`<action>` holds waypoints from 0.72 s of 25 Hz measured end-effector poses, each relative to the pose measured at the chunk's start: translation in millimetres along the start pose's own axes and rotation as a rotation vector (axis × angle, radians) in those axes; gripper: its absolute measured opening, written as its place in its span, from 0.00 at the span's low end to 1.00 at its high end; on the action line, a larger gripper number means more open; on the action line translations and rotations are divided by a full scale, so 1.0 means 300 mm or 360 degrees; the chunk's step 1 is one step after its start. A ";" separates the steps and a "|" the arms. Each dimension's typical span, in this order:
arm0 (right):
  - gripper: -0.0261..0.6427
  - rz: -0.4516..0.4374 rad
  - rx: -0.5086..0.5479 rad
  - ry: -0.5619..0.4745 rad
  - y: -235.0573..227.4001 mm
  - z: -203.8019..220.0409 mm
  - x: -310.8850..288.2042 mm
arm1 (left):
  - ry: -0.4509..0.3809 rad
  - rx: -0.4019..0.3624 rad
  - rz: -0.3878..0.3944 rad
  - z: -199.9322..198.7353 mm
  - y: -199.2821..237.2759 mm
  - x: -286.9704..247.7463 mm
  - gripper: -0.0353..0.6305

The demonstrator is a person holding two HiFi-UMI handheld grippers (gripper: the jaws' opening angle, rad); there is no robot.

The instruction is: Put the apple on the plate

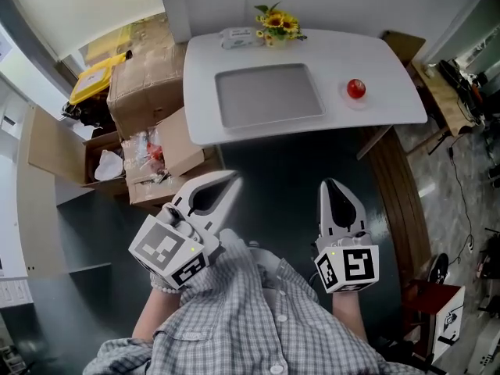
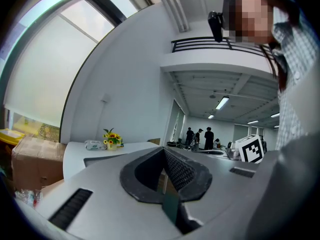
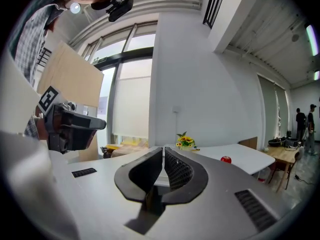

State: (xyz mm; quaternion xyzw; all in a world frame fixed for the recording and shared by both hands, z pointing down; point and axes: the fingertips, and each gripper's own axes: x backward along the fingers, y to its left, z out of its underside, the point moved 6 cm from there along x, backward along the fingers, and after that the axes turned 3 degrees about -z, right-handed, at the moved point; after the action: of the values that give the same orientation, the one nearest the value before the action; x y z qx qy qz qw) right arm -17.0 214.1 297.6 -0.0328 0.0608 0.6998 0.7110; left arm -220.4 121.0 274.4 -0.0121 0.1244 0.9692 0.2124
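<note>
A red apple sits on the right part of a white table; it shows small and far in the right gripper view. To its left on the same table lies a grey rectangular plate with nothing on it. Both grippers are held low near the person's body, well short of the table. My left gripper has its jaws closed together with nothing between them. My right gripper is also shut and holds nothing.
A small pot of yellow flowers and a tissue pack stand at the table's far edge. Cardboard boxes and a yellow bin crowd the floor to the left. A wooden bench is on the right. People stand far off.
</note>
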 end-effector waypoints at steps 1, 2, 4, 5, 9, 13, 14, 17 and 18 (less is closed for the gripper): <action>0.08 0.0004 -0.0001 0.0009 -0.005 0.008 -0.005 | 0.0005 0.0000 0.0003 0.000 0.004 -0.011 0.07; 0.08 0.0010 0.0005 0.0019 -0.012 0.014 -0.009 | 0.0008 0.0003 0.0005 0.000 0.007 -0.023 0.07; 0.08 0.0027 0.0013 0.0040 -0.032 0.023 -0.014 | 0.0013 0.0013 0.0016 -0.001 0.011 -0.052 0.07; 0.08 0.0038 0.0003 0.0048 -0.045 0.027 -0.017 | 0.0021 0.0017 0.0027 -0.002 0.012 -0.070 0.07; 0.08 0.0105 -0.0065 0.0062 -0.110 0.046 -0.030 | 0.0073 0.0016 0.0093 0.006 0.020 -0.157 0.07; 0.08 0.0169 -0.0075 0.0075 -0.184 0.060 -0.068 | 0.0093 0.0015 0.0159 0.007 0.040 -0.269 0.07; 0.08 0.0185 -0.0080 0.0079 -0.203 0.058 -0.081 | 0.0094 0.0012 0.0177 0.001 0.046 -0.299 0.07; 0.08 0.0228 -0.0080 0.0076 -0.259 0.041 -0.126 | 0.0103 0.0009 0.0228 -0.020 0.072 -0.392 0.07; 0.08 0.0243 -0.0076 0.0073 -0.279 0.034 -0.143 | 0.0105 0.0009 0.0244 -0.027 0.082 -0.425 0.07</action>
State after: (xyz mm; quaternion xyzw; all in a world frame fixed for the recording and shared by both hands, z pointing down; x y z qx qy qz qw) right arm 66.5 171.5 310.3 -0.0609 0.0626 0.7522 0.6531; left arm -115.0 45.3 282.2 -0.0339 0.1347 0.9813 0.1332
